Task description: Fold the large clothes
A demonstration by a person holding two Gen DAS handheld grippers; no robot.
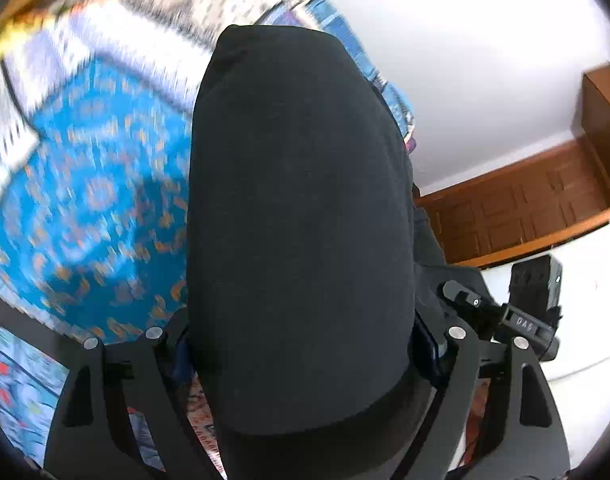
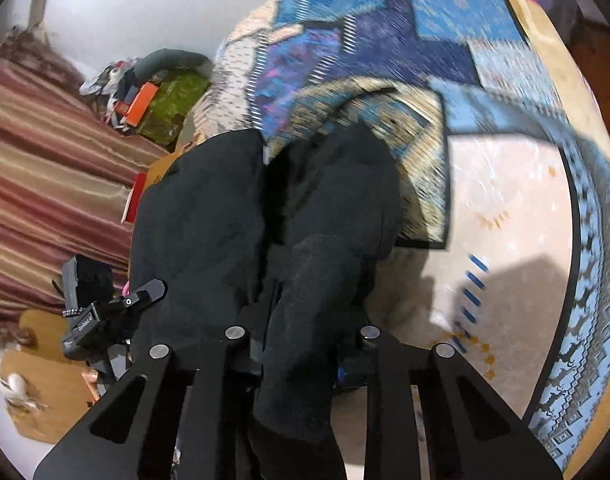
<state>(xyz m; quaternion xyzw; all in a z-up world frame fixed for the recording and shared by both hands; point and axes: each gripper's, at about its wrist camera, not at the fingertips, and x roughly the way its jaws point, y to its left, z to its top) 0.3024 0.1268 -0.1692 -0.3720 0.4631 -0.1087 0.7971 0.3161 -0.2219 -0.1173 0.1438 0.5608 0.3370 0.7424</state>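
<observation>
— What's in front of you?
— A patterned bedspread, and over it the black garment.
— Your tongs?
— My left gripper stands wide around a thick fold. My right gripper is narrow, pinched on bunched black cloth.

Garment: black cloth, matt, slightly fuzzy. Bedspread: woven patterned cloth, matt. Left tool frame: black plastic, matt, with bright metal pins. Skirting: brown wood, smooth. Curtain: striped cloth, faint sheen.
</observation>
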